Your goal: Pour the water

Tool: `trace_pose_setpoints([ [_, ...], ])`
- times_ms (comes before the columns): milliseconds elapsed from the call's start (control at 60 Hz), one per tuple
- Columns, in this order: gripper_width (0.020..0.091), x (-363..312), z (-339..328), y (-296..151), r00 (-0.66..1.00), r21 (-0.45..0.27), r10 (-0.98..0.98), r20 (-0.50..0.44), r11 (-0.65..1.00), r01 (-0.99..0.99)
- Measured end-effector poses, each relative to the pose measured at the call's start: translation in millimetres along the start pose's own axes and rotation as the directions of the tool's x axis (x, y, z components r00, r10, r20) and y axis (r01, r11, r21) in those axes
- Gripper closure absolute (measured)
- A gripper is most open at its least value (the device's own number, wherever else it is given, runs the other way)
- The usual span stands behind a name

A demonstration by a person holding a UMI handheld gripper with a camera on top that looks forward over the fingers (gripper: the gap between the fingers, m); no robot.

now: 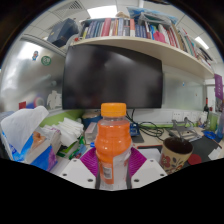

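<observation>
A bottle (113,143) of orange drink with an orange cap stands upright right in front of me, and everything else is easiest placed from it. The fingers (112,166) sit at either side of its lower half, their magenta pads (90,160) close against the label; I cannot tell whether they actually press on it or merely flank it. The bottle's base is hidden, so whether it rests on the desk (150,146) or is lifted I cannot tell either.

To the right of the bottle, near it but apart, a paper cup (176,153) with a dark patterned wall stands upright on the desk, its mouth open. Beyond the cup lie tangled cables (160,127).

Directly behind the bottle a large dark monitor (111,76) stands, switched off. Above the monitor a shelf (150,45) carries a row of books (130,27), mostly upright.

To the left of the bottle there is a heap of white tissue or crumpled paper (22,125), with a green box (60,116) behind it and more white paper (70,130) between the heap and the bottle. Farther left, a pale reflective panel (30,70) leans up beside the monitor.
</observation>
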State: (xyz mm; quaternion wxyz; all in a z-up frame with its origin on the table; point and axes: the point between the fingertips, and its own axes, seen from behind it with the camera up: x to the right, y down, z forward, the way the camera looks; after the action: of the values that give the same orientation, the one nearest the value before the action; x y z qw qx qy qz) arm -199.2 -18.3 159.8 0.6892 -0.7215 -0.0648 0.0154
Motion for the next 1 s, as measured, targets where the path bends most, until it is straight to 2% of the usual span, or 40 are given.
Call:
trace_pose_setpoints([
  [83,0.0754,-13.0,-2.5,9.4,1.0,-0.037,-0.002,0.023,0.999,0.003],
  [100,0.0754,-5.7,-1.4,-2.8,0.999,-0.042,0.017,0.037,0.999,-0.015],
  [200,0.0752,-16.0,-8.8,-30.2,0.962,-0.044,0.25,0.114,0.968,-0.247],
  [217,0.0752,-23.8,-4.0,-32.3,0.952,-0.069,0.29,0.094,0.956,-0.284],
  [267,0.0752,-14.4,-13.1,-52.4,0.884,-0.044,0.449,0.133,0.893,-0.447],
  [350,0.0753,-2.8,-16.6,-74.7,0.735,-0.042,0.664,0.135,0.745,-0.666],
  [500,0.0755,17.1,-14.6,-98.7,0.452,-0.066,0.885,0.107,0.46,-0.885],
  [667,0.0754,46.7,-13.8,-108.8,0.147,-0.051,0.986,0.084,0.151,-0.987],
  [767,0.0754,52.2,-12.5,-106.3,-0.025,-0.076,0.998,0.053,-0.021,-0.997],
  [883,0.0752,53.0,-10.6,-98.5,-0.164,-0.105,0.986,0.024,-0.161,-0.981],
  [1000,0.0751,65.8,-13.8,-92.6,-0.283,-0.087,0.959,0.008,-0.281,-0.956],
])
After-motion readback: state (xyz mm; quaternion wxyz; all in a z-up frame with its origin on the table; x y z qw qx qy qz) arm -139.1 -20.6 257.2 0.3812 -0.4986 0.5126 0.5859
